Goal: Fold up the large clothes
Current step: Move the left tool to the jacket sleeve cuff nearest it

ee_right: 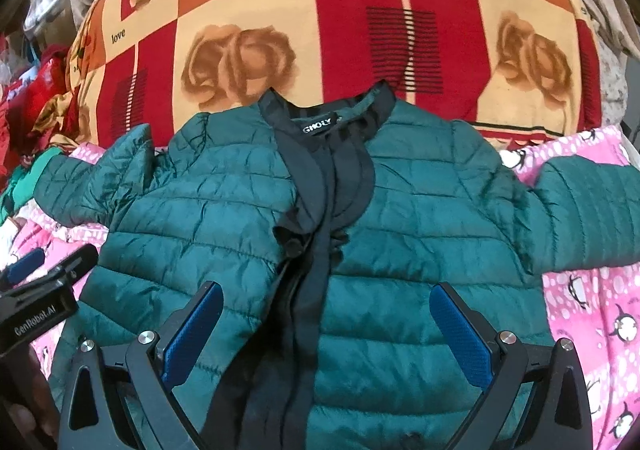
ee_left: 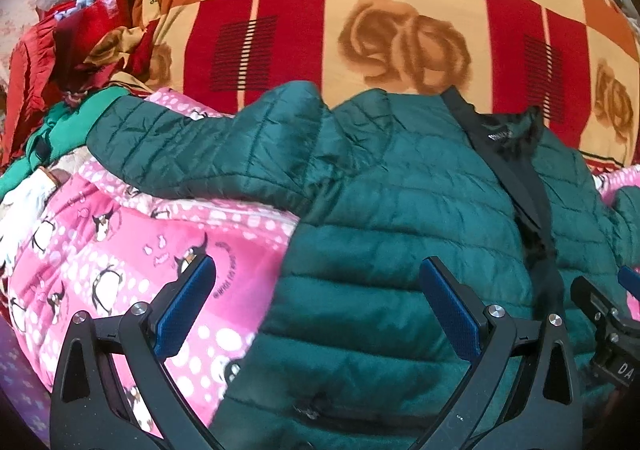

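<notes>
A dark green quilted jacket [ee_right: 400,218] lies front up on a pink penguin blanket [ee_right: 592,298], sleeves spread out to both sides, black collar and placket [ee_right: 324,178] up the middle. My right gripper [ee_right: 326,294] hovers open over the jacket's lower front, nothing between its blue pads [ee_right: 460,330]. My left gripper [ee_left: 318,270] is open over the jacket's [ee_left: 400,210] left hem, where it meets the pink blanket [ee_left: 100,250]. The left sleeve [ee_left: 192,146] stretches away to the left. The left gripper also shows at the left edge of the right wrist view.
Beyond the jacket lies a red, orange and cream blanket [ee_left: 360,10] with roses and "love" print. A heap of red and green clothes [ee_left: 52,62] sits at the far left. Part of the right gripper [ee_left: 608,322] shows at the right edge.
</notes>
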